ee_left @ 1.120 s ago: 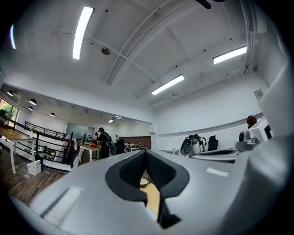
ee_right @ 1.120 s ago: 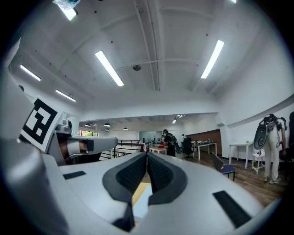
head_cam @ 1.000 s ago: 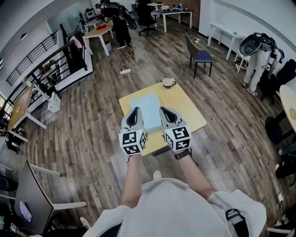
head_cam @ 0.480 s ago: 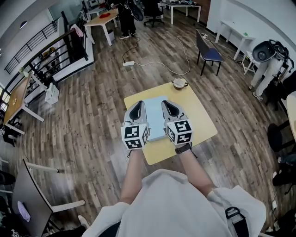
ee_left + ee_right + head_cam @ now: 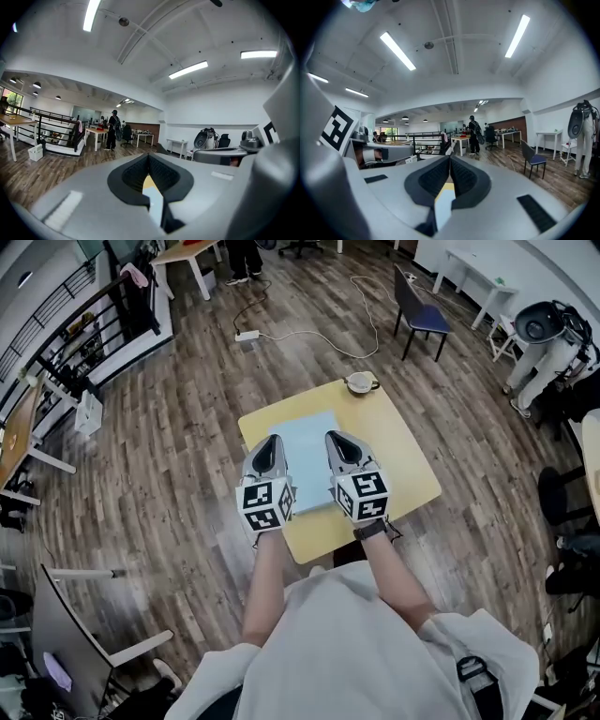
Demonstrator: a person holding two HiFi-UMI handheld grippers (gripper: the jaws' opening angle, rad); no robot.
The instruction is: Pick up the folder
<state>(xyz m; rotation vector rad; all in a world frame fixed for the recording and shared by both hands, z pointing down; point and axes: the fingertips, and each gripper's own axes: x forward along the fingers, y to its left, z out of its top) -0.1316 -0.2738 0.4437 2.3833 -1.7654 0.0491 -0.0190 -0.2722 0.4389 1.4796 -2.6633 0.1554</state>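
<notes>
One pale-blue folder [image 5: 305, 451], one cup [image 5: 359, 382], one yellow table [image 5: 405, 465], left claw [image 5: 272, 441] and right claw [image 5: 336, 438] both pressed together

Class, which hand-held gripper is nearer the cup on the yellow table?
The right hand-held gripper; the cup stands beyond it, farther from the left hand-held gripper.

folder [image 5: 302, 451]: near corners hidden under left gripper [image 5: 271, 442] and right gripper [image 5: 336, 437] | cup [image 5: 359, 382]: contents too small to tell | table [image 5: 403, 470]: near edge partly covered by the wrists
</notes>
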